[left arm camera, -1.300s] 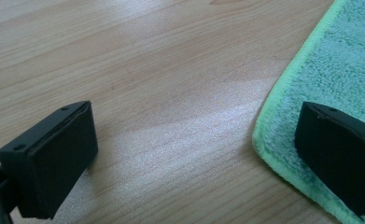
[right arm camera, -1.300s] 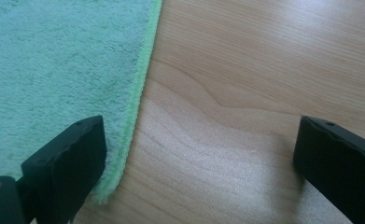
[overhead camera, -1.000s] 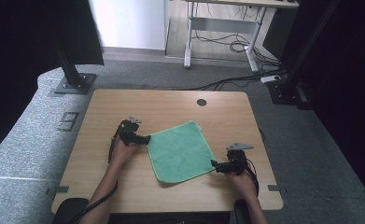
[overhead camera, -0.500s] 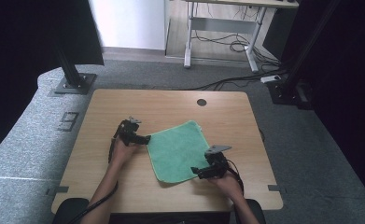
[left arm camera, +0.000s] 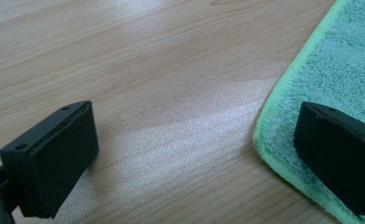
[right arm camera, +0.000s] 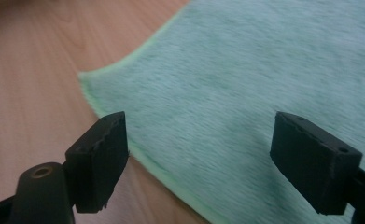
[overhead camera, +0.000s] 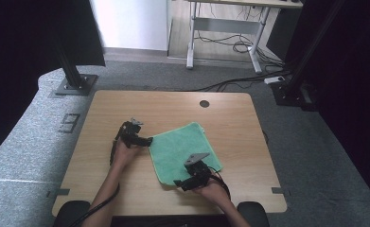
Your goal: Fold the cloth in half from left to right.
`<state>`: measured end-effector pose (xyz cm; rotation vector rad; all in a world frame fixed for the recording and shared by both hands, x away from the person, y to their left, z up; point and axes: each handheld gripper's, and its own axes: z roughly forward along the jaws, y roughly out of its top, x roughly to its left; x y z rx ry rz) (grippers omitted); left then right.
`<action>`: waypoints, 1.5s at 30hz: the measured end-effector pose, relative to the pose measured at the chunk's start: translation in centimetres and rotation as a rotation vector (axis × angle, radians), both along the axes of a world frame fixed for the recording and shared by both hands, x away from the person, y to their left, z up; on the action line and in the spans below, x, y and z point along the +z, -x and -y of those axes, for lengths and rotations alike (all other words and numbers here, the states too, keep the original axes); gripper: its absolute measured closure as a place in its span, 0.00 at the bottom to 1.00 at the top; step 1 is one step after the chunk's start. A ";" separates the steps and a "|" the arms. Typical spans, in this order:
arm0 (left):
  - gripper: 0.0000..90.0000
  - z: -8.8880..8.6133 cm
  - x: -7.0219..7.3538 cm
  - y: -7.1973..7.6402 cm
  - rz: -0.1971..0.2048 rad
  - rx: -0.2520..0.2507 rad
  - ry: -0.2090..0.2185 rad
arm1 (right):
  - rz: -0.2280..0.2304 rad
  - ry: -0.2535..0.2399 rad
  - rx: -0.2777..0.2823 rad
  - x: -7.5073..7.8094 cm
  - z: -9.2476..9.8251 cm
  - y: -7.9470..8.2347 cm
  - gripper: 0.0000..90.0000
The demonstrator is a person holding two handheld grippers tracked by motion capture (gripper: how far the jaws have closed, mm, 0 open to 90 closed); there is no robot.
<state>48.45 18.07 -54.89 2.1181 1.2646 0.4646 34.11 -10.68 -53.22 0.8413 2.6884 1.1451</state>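
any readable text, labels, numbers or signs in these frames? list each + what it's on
"9": grey marking on the carpet left of the table; it reads as a blocky 9, though it may be just tape.
Green cloth: no tag or print in the high view or either gripper view.
Left gripper and right gripper: no legible marking.
Table: no text; the round dark spot is a hole.
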 end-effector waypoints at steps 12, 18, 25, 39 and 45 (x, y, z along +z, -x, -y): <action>0.00 0.0 0.0 0.0 -0.002 0.000 -0.001 | 0.009 0.052 0.140 -0.5 -4.7 1.8 0.35; 0.00 0.0 0.0 0.0 -0.002 0.000 -0.001 | 0.050 0.095 0.190 -0.4 -6.2 2.7 0.45; 0.01 0.0 0.0 0.1 0.001 0.003 0.000 | 0.067 0.115 0.176 0.0 -6.1 3.0 0.71; 0.96 0.2 0.3 1.4 0.027 -0.165 0.109 | 0.055 0.116 0.162 0.0 -6.4 2.9 0.96; 0.98 -0.7 0.5 1.4 -0.004 -0.134 0.137 | 0.036 0.089 0.181 0.2 -7.0 2.9 0.96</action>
